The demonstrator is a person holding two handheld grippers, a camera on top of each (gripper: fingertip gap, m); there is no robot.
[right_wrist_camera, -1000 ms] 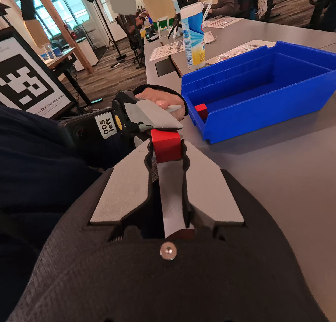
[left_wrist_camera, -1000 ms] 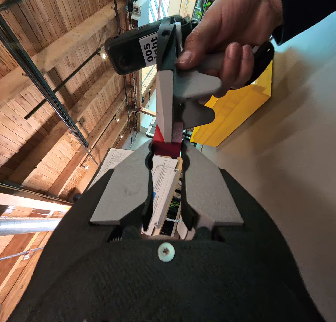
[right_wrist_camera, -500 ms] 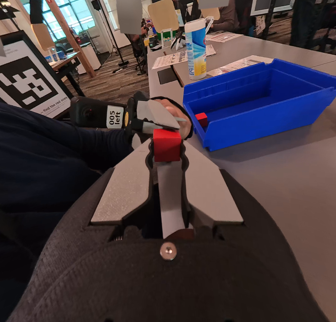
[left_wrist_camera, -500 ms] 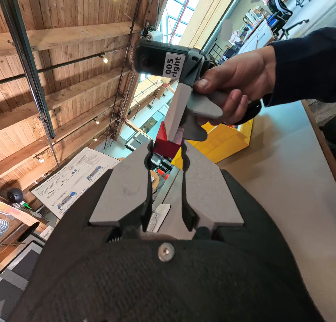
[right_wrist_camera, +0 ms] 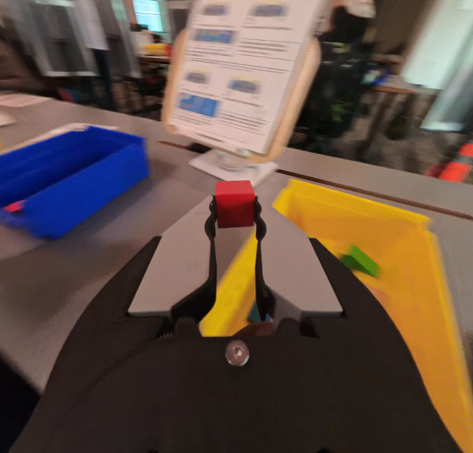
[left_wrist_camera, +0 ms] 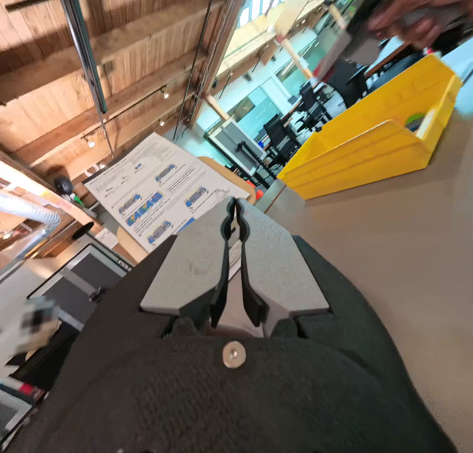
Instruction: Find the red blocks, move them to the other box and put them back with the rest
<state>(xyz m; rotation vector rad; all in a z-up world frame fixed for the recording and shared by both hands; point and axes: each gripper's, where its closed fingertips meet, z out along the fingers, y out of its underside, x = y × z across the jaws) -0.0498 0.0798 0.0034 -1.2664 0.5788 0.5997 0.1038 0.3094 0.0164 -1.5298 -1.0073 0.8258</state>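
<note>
My right gripper (right_wrist_camera: 235, 205) is shut on a red cube (right_wrist_camera: 234, 203) and holds it above the near left corner of the yellow bin (right_wrist_camera: 345, 223). The bin holds a green block (right_wrist_camera: 361, 262) and a teal block (right_wrist_camera: 256, 315), mostly hidden under my fingers. The blue bin (right_wrist_camera: 76, 184) stands to the left with another red block (right_wrist_camera: 14, 206) at its near end. My left gripper (left_wrist_camera: 235, 205) is shut and empty, tilted above the table. In the left wrist view the yellow bin (left_wrist_camera: 358, 154) lies at the right, with my right gripper (left_wrist_camera: 322, 69) blurred above it.
A sign on a white stand (right_wrist_camera: 238, 69) is at the table's back edge between the two bins; it also shows in the left wrist view (left_wrist_camera: 158, 192). Grey table (right_wrist_camera: 64, 274) lies between the bins. Both views are motion-blurred.
Both grippers were on the red cube. My left gripper has let go, shut empty and swung away. My right gripper has carried the cube from beside the blue bin over to the yellow bin.
</note>
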